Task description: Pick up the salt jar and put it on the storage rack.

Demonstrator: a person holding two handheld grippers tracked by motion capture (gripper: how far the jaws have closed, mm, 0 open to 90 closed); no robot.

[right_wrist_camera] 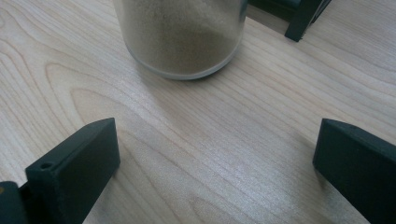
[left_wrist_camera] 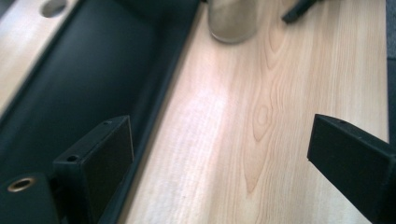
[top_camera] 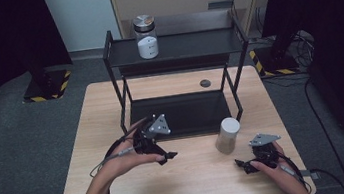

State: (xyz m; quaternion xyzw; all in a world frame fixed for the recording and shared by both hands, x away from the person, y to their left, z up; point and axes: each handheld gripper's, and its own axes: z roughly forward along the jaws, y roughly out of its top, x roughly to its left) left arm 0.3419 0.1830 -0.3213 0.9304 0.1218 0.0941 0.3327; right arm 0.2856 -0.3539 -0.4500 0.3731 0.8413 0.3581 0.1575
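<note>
Right now both tools are empty: the right hand-held gripper [right_wrist_camera: 217,163] sits low on the surface [top_camera: 195,174] with jaws spread wide, aimed at the jar of brown powder [right_wrist_camera: 180,35], which stands upright just ahead of it, not touching. That jar [top_camera: 227,135] is beside the rack's [top_camera: 174,51] front right leg, so a wide approach could clip the leg [right_wrist_camera: 301,21] or shove the jar into it. Glass on smooth wood: one pad landing first likely skids or tips it rather than centring it. Closing low near the base looks safer than high near the lid. The left hand-held gripper [top_camera: 159,146] is also wide open, holding nothing, near the lower tray's edge [left_wrist_camera: 154,116]; its jaw could snag that rim if it swings right. The second jar [top_camera: 146,36], white contents, is up on the top shelf, well clear.
</note>
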